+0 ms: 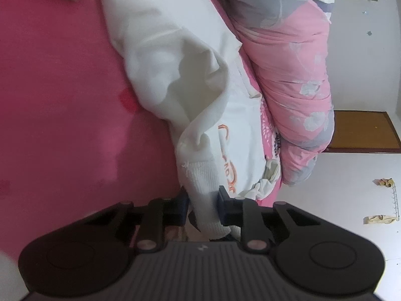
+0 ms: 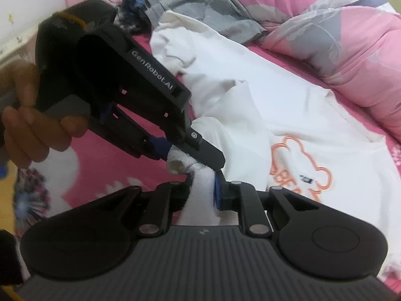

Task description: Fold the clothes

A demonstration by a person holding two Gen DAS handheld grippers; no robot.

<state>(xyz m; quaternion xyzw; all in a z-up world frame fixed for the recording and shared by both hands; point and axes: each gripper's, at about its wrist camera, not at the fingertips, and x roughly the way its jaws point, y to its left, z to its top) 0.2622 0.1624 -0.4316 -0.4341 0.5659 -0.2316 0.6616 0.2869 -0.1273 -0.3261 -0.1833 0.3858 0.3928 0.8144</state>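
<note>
Left wrist view: camera just behind the left gripper (image 1: 201, 208), angled down, very near the white sweatshirt (image 1: 160, 57), which runs from centre to 11 o'clock; pink quilt (image 1: 295, 85) at 2 o'clock, floor (image 1: 351, 200) at 4 o'clock. Right wrist view: camera behind the right gripper (image 2: 203, 190), angled down across the bed sheet (image 2: 100, 170); left gripper (image 2: 190, 159) enters from 10 o'clock. Both views share sweatshirt, quilt and sheet.

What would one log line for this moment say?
task: fold clothes | left gripper: shut on sleeve cuff | right gripper: shut on same cuff | white sweatshirt: unfolded on pink bed
</note>
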